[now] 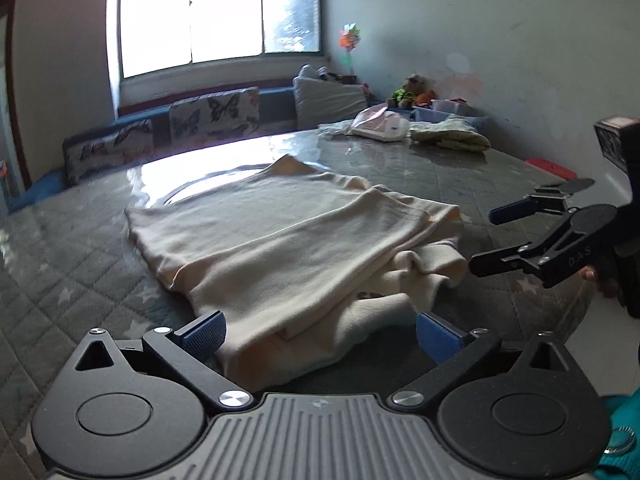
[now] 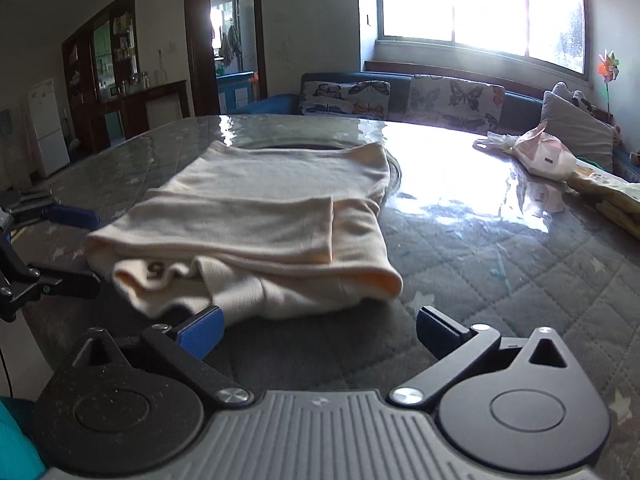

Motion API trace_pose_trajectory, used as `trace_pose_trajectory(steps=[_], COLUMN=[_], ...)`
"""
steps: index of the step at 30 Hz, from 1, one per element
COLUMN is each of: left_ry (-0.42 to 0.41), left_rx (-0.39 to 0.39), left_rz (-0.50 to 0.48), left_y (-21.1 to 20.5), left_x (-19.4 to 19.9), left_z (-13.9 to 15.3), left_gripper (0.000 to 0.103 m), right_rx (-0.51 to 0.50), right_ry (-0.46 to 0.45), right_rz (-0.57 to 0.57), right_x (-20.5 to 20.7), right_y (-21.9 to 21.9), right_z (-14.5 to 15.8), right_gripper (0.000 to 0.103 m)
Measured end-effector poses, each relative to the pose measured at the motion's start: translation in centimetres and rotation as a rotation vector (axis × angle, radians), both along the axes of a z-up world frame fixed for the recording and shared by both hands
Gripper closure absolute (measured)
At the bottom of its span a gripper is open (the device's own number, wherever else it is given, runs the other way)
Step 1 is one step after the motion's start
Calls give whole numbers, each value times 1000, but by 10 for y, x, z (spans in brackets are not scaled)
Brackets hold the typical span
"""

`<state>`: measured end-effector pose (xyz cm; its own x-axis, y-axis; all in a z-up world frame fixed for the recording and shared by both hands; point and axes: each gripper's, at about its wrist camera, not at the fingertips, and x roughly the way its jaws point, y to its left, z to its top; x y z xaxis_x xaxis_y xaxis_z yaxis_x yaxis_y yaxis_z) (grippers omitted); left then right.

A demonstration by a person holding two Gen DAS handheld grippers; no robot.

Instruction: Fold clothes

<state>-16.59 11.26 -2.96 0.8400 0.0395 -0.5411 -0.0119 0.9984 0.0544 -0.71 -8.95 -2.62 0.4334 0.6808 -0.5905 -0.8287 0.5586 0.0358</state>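
A cream garment lies partly folded on the quilted table; it also shows in the right wrist view, with a printed bottom layer sticking out at its near edge. My left gripper is open, its blue pads either side of the garment's near corner, holding nothing. My right gripper is open and empty just short of the garment's near edge. The right gripper shows in the left wrist view beside the garment's right end; the left gripper shows in the right wrist view at the garment's left end.
A pink-and-white bag and a yellow-green folded cloth lie at the table's far right. A sofa with butterfly cushions runs behind, under the window. A red object lies near the right edge. A glossy cover reflects glare.
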Motion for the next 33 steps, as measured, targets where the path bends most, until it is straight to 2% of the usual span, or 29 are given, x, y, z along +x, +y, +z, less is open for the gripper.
trace_pose_trajectory(steps=[4,8,10,11,12,14,15,16,18,27,29,33], left_ry=[-11,-16,-11,-4,0,-2,-6,-9,-22,-51,-51,-36], left_rx=[100,152,159,161,160,148,147,147,127,7,5,-39], left_rz=[-73,-154,-180,-186,-195,-220,-225,-231,-233,-187,-180,-176], left_y=[-20,-31,-32,-31,-31,-29,-29,-30,-27,5,12,24], left_x=[3,9,15,19,22,25,25,25,26,47,52,60], left_z=[-4,-7,-10,-11,-12,-13,-13,-13,-8,18,20,21], left_gripper=[1,16,27,36,50,62,73,80,87,93,94,94], right_rx=[-34,-42,-43,-44,-45,-49,-52,-54,-61,-99,-106,-109], right_ry=[-7,-23,-23,-25,-27,-37,-44,-51,-73,-207,-227,-248], right_rz=[8,17,18,18,20,25,28,31,42,147,189,263], right_x=[-9,-16,-17,-17,-17,-18,-19,-19,-21,-25,-23,-14], right_y=[-2,-2,-2,-2,-1,-1,-1,-1,0,17,26,46], right_z=[-7,-9,-9,-8,-8,-8,-8,-7,-7,-5,-4,-2], right_gripper=[0,0,0,0,0,0,0,0,0,0,1,15])
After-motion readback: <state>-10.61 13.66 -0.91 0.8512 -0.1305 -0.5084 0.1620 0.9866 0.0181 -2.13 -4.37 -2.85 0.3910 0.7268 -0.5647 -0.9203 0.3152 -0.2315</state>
